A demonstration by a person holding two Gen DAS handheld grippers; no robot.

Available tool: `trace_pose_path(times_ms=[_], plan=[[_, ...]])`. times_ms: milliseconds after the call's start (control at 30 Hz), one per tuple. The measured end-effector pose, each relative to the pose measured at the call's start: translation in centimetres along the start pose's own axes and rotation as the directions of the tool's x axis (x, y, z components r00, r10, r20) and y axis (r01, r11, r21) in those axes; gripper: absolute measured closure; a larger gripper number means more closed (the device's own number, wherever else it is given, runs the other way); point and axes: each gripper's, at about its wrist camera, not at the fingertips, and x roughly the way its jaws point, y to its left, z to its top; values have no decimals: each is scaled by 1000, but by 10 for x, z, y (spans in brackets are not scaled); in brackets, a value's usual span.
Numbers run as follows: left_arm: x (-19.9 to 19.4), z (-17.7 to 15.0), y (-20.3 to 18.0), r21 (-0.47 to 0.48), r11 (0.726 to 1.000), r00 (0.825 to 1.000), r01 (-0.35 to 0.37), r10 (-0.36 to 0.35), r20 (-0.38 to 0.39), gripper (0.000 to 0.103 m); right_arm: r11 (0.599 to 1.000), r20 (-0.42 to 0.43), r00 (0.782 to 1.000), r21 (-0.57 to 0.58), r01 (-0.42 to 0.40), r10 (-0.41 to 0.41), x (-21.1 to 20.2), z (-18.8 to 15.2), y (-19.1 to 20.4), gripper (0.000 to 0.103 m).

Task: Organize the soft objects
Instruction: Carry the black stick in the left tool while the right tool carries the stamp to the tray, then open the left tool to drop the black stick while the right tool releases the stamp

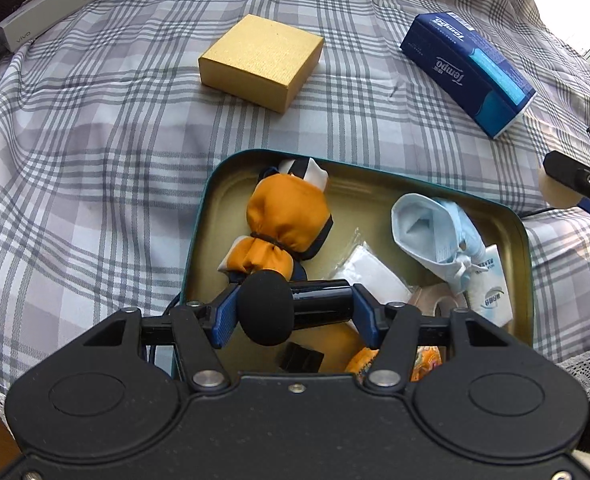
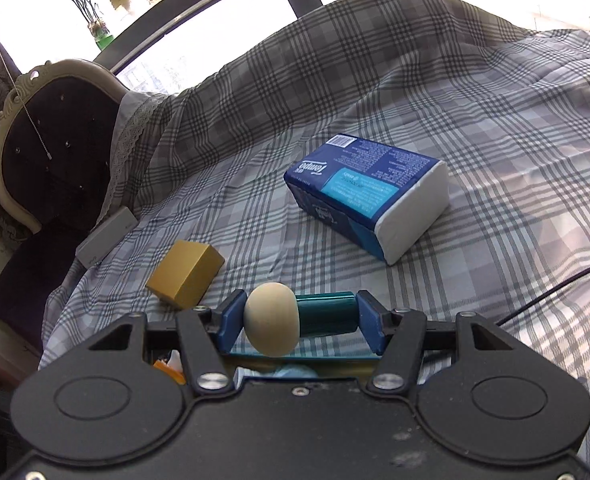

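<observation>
Between the left gripper's (image 1: 293, 312) blue fingers (image 1: 225, 316) sits a black-headed puff applicator (image 1: 291, 307), pinched end to end above the open tin (image 1: 199, 220). Inside the tin lie an orange pouch (image 1: 285, 224), a white packet (image 1: 369, 268), a pale blue mask (image 1: 435, 236) and a small tissue pack (image 1: 493, 288). Just beyond its rim the right gripper (image 2: 301, 320) clamps a beige-headed, teal-handled puff (image 2: 271, 320). Farther off on the plaid sheet (image 1: 95, 128) rest a gold box (image 1: 261, 62), a blue Tempo tissue pack (image 1: 469, 72) and, at the far edge, a grey vivo box (image 1: 49, 12)
</observation>
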Motion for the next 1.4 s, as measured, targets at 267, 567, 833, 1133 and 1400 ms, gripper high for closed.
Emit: trace_pose_path(times_ms=[267, 567, 833, 1133, 1400], plan=[[5, -14, 1, 5, 1000, 999, -9, 9, -36, 48, 997, -105, 994, -77, -5, -3, -15, -28, 18, 44], [-6, -20, -5, 56, 998, 1000, 14, -15, 18, 48, 986, -172, 984, -151, -66, 40, -9, -32, 40, 43], [-12, -21, -4, 50, 998, 998, 31, -33, 44, 47, 983, -217, 974, -152, -103, 68, -6, -36, 47, 34], [-21, -23, -13, 99, 994, 993, -52, 42, 109, 47, 986, -221, 972, -130, -109, 79, -7, -34, 43, 34], [-20, -21, -14, 106, 993, 994, -46, 35, 107, 47, 985, -225, 969, -119, -127, 98, -5, -33, 43, 34]])
